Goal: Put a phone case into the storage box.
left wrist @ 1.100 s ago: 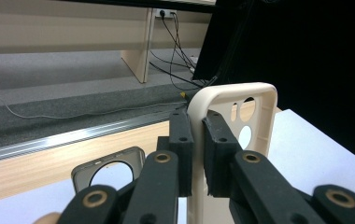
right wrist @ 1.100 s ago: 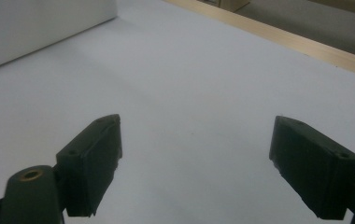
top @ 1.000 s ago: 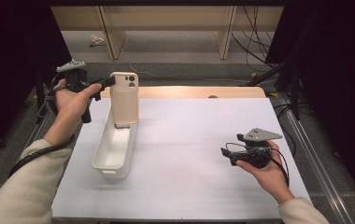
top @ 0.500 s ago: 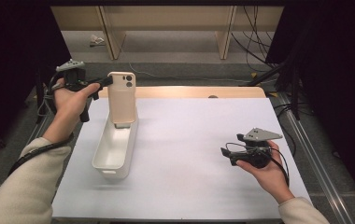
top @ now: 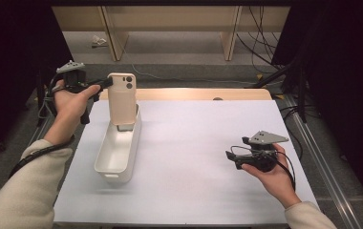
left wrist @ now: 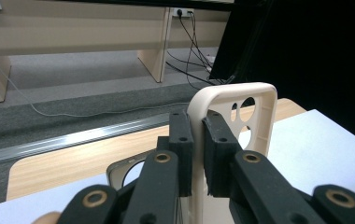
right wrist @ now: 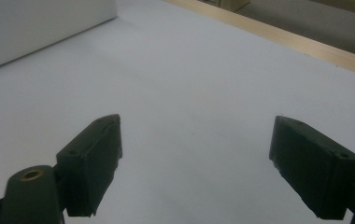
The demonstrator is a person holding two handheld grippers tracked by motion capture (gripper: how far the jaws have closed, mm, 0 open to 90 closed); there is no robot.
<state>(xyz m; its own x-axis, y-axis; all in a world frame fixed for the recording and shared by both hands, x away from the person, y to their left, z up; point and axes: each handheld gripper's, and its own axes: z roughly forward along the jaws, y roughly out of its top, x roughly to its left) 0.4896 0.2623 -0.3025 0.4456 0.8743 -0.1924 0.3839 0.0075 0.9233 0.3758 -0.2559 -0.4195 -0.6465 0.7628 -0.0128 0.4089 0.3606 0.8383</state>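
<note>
2 pads of the left tongs (left wrist: 197, 154) pinch the phone case (left wrist: 255, 121) rim.

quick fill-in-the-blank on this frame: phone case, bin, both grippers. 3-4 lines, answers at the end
1. The left gripper is shut on the rim of the beige ____.
2. The phone case stands upright over the far end of the white ____.
3. The right gripper has its jaws ____, with nothing between them.
4. The bin rests on a white mat laid on the ____.

Missing words: phone case; bin; open; table
</note>
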